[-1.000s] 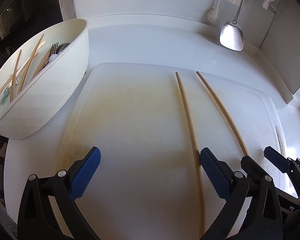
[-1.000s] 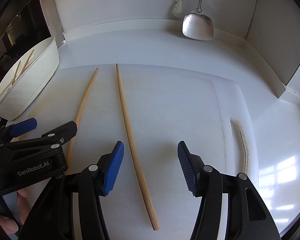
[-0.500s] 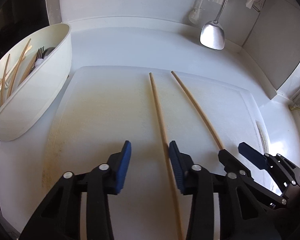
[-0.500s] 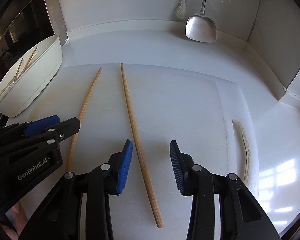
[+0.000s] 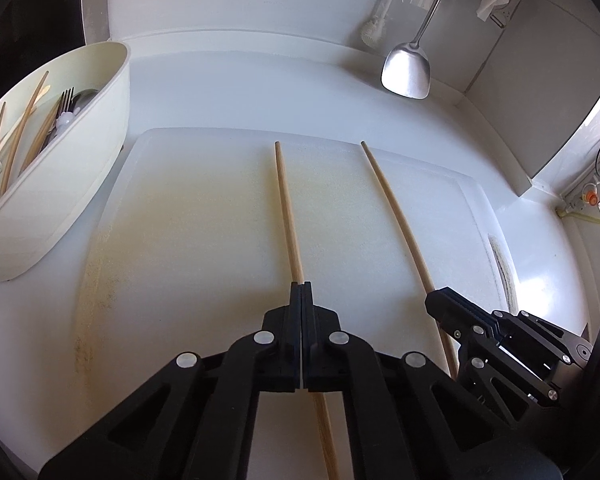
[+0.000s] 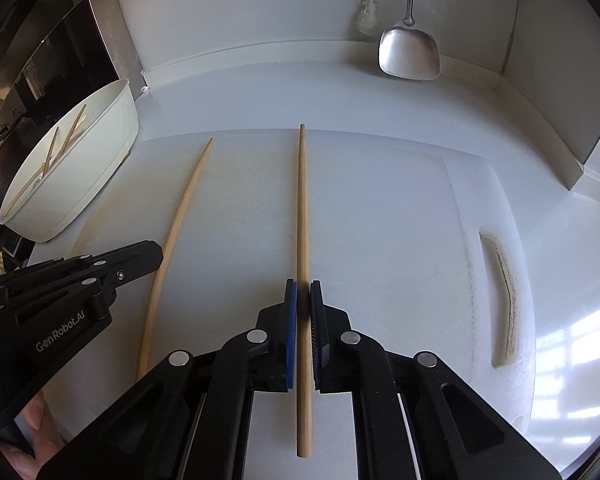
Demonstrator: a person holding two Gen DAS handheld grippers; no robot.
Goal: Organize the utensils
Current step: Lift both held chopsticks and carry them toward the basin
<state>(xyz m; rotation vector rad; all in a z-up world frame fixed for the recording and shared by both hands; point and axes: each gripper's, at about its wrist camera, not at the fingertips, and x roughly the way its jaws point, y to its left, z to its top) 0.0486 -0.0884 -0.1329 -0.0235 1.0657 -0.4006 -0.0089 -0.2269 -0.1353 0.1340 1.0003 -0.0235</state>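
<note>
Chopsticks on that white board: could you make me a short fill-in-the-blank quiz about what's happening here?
1. Each tool is shut on one ____.
2. The two chopsticks lie on a white cutting ____.
3. The oval holder with forks and chopsticks stands to the board's ____.
4. A metal ____ hangs at the back wall.

Missing words: chopstick; board; left; spatula

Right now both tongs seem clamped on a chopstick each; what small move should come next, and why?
Probably lift both slightly. The left tongs are shut on the left chopstick and the right tongs on the right chopstick, both of which look to lie flat on the cutting board. Raising them clears the way to the utensil holder.
</note>
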